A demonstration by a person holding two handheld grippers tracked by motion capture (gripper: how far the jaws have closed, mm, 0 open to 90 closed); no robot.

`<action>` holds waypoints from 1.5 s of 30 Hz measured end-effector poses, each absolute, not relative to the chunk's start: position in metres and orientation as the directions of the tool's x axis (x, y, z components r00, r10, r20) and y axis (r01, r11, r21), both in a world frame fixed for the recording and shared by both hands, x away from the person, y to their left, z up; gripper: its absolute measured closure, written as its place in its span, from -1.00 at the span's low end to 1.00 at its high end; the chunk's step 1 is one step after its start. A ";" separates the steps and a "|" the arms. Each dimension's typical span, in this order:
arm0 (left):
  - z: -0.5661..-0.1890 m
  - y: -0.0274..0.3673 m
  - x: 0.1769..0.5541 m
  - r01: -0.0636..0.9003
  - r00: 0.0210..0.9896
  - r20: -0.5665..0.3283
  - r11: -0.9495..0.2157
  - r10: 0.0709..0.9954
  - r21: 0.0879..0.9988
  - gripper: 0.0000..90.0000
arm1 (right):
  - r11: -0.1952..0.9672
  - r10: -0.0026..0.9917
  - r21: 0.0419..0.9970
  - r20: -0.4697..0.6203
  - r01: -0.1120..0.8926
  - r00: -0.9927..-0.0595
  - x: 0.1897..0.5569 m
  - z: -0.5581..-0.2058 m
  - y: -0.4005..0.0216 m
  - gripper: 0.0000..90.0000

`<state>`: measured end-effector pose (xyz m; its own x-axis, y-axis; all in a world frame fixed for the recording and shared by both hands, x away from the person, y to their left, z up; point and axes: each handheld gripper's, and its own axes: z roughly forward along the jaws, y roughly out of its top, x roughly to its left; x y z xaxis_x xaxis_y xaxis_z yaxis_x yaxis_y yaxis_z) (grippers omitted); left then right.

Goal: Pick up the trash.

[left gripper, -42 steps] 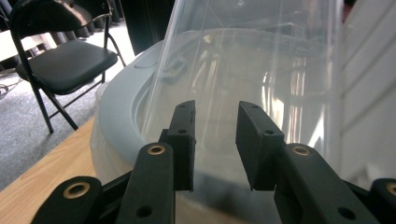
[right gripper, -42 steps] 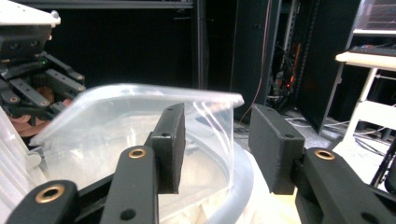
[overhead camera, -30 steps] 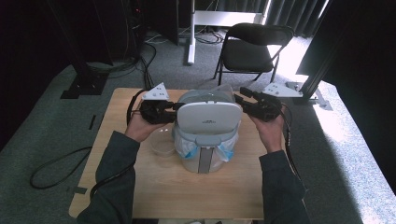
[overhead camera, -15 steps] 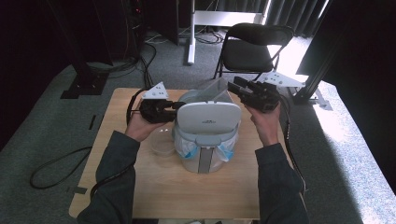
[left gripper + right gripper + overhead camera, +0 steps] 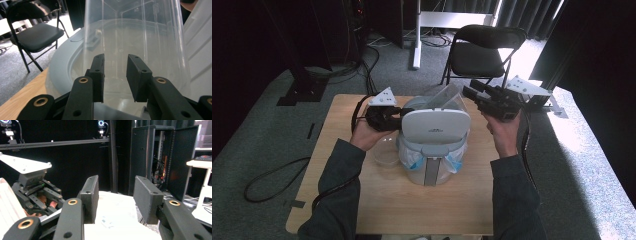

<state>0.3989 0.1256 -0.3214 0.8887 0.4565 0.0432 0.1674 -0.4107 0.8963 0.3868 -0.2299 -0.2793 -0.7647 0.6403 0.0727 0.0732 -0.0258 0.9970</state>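
A white lidded bin (image 5: pixel 434 142) with a blue-and-white bag liner stands mid-table, its white lid (image 5: pixel 436 125) raised toward me. A clear plastic panel (image 5: pixel 447 97) stands up behind the lid. My left gripper (image 5: pixel 398 118) lies against the bin's left side; its jaws (image 5: pixel 115 75) stand apart with nothing between them, facing the clear plastic wall (image 5: pixel 150 37). My right gripper (image 5: pixel 470 91) hangs above the bin's right rear. Its jaws (image 5: pixel 116 197) have just been opening and hold nothing, with the white lid top (image 5: pixel 117 220) below them.
A clear plastic bowl (image 5: pixel 387 152) sits on the wooden table (image 5: pixel 412 210) left of the bin. A black folding chair (image 5: pixel 482 55) stands beyond the table's far edge. Cables (image 5: pixel 267 180) trail on the floor at left. Dark racks stand behind.
My right gripper has risen a little beside the bin's right rear, its jaws tilted upward. The left gripper and the bin have stayed put.
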 end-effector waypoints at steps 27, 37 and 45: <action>-0.323 0.120 0.400 0.170 0.892 0.049 -0.434 0.450 0.885 0.52 | 0.052 0.686 0.993 0.043 0.108 -0.727 0.399 -0.278 -0.219 0.20; -0.323 0.138 0.400 0.183 0.879 0.032 -0.398 0.477 0.899 0.49 | 0.074 0.703 0.990 0.033 0.120 -0.710 0.397 -0.287 -0.230 0.18; -0.328 0.159 0.402 0.209 0.862 0.007 -0.366 0.508 0.907 0.44 | 0.101 0.730 0.983 0.033 0.156 -0.683 0.400 -0.306 -0.236 0.16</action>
